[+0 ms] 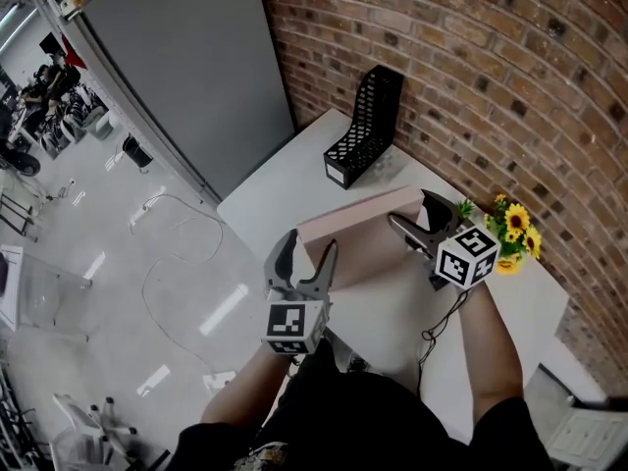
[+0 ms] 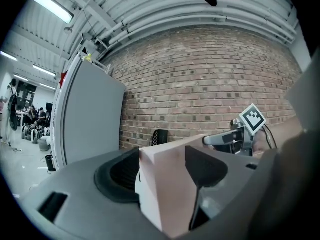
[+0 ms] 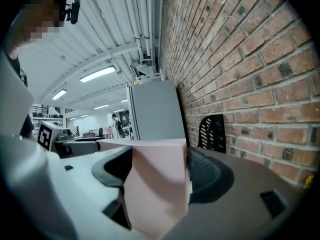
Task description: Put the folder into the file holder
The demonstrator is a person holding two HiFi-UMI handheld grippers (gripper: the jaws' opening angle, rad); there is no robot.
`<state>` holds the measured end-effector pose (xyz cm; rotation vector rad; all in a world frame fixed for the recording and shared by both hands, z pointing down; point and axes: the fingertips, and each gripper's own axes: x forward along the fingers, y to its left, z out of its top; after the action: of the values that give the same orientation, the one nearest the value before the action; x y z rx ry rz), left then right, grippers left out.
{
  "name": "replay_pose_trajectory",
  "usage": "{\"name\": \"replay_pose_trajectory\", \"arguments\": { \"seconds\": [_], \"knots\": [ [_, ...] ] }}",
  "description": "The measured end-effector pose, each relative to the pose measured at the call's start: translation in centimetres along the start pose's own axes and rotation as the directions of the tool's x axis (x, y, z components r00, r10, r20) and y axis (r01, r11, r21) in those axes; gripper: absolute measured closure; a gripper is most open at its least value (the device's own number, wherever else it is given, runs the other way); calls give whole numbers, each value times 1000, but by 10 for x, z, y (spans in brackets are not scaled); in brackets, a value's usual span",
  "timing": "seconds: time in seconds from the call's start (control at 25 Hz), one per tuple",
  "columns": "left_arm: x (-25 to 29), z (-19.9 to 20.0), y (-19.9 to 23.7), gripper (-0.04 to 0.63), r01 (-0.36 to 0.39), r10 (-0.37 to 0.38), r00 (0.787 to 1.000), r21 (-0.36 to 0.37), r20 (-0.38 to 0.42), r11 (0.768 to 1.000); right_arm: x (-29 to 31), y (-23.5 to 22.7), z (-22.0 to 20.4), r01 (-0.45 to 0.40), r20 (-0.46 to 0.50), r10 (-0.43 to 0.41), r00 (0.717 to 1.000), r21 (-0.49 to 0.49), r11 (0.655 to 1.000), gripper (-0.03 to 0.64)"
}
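A pale pink folder is held up above the white table, with one gripper at each end. My left gripper is shut on its near-left end, and the pink edge fills the space between the jaws. My right gripper is shut on the right end, the folder clamped between its jaws. The black perforated file holder stands upright at the table's far side by the brick wall; it shows small in the left gripper view and the right gripper view.
Sunflowers stand on the table at the right by the brick wall. A grey cabinet stands to the left of the table. A black cable trails over the table's near part.
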<state>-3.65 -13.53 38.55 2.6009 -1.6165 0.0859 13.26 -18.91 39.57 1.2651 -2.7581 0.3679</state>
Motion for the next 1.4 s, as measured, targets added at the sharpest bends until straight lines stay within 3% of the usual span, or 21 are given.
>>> {"name": "replay_pose_trajectory", "arguments": {
  "seconds": [0.24,0.36,0.56,0.72,0.84,1.0,1.12,1.32,1.4],
  "knots": [
    [-8,-8,4,307,29,-29,999,-13,-17,999,-13,4,-3,-9,18,9,1000,10,1000,273],
    [-5,-7,0,307,122,-122,992,-20,-23,992,-16,6,-3,-14,22,14,1000,5,1000,281],
    [8,-8,-7,305,268,-267,962,4,-48,963,-22,6,-1,-19,32,19,999,1,1000,287],
    [21,-4,-1,304,352,-352,936,-36,-21,935,-24,3,-1,-19,36,19,999,6,1000,287],
    [27,-4,5,304,366,-367,930,-62,-4,929,-25,1,-1,-20,38,19,999,8,1000,290],
    [30,-9,10,301,372,-373,927,-31,-41,928,-26,2,-1,-27,37,27,999,2,1000,293],
    [38,-10,7,301,416,-414,908,10,-59,909,-28,2,-1,-27,40,27,999,3,1000,298],
    [49,-5,3,298,474,-479,877,-85,-45,876,-32,-5,0,-5,52,4,999,16,1000,295],
    [44,-4,-4,299,510,-516,855,-103,-43,854,-36,-10,1,16,64,-18,998,28,999,290]
  ]
}}
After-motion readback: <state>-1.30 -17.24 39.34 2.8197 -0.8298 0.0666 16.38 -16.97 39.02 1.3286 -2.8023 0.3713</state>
